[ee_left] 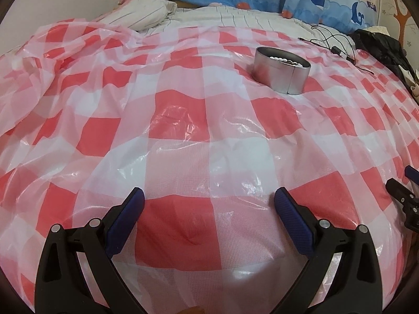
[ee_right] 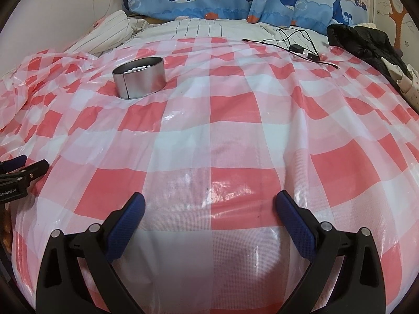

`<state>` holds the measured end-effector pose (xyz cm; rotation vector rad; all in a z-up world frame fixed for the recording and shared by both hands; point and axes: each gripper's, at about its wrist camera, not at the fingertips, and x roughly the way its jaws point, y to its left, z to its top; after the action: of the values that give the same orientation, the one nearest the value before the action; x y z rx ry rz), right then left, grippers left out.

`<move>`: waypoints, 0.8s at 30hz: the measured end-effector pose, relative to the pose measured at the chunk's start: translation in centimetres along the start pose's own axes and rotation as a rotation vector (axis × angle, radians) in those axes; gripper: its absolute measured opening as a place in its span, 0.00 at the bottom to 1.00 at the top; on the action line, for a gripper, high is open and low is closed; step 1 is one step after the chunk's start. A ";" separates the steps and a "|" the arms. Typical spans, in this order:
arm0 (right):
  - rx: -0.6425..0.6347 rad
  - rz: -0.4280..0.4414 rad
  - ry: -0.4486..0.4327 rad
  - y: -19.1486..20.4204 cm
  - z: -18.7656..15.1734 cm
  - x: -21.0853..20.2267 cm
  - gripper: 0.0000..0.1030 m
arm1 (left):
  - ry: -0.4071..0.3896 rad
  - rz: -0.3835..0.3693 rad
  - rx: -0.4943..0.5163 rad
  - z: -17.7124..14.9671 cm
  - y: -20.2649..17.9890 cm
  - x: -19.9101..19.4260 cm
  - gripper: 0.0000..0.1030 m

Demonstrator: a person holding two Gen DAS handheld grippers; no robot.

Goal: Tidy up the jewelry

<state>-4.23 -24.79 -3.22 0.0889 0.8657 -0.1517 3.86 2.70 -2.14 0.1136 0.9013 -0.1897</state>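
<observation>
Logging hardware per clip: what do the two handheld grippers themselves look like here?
Both look identical. The left gripper and right gripper have black plastic arms with silver round pivot pins, ending in dark blue textured fingers. White "GenRobot.AI" lettering shows on the left gripper's body in the right wrist view. No cables or sleeves are visible.

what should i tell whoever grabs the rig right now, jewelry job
Left tool: open, empty, above the red-and-white checked plastic sheet.
Right tool: open, empty, over the same sheet.
Round silver metal tin: upright on the sheet, lid off, white bead jewelry lying inside.
Done: the beads are in the tin; no loose jewelry shows on the sheet.
Left: possibly closing the tin, though no lid is in view.
Black cable lies at the far edge.
</observation>
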 end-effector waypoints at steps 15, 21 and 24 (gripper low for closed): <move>0.002 -0.007 -0.002 0.0 0.1 -0.3 0.93 | -0.005 -0.003 -0.005 -0.2 0.0 0.2 0.93; 0.002 -0.009 -0.002 0.0 0.1 -0.2 0.93 | -0.004 -0.004 -0.005 -0.2 0.0 0.2 0.93; 0.002 -0.009 -0.002 0.0 0.1 -0.2 0.93 | -0.003 -0.004 -0.004 -0.2 0.0 0.2 0.93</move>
<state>-4.29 -24.75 -2.97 0.0870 0.8638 -0.1607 3.88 2.67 -2.42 0.1077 0.8992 -0.1913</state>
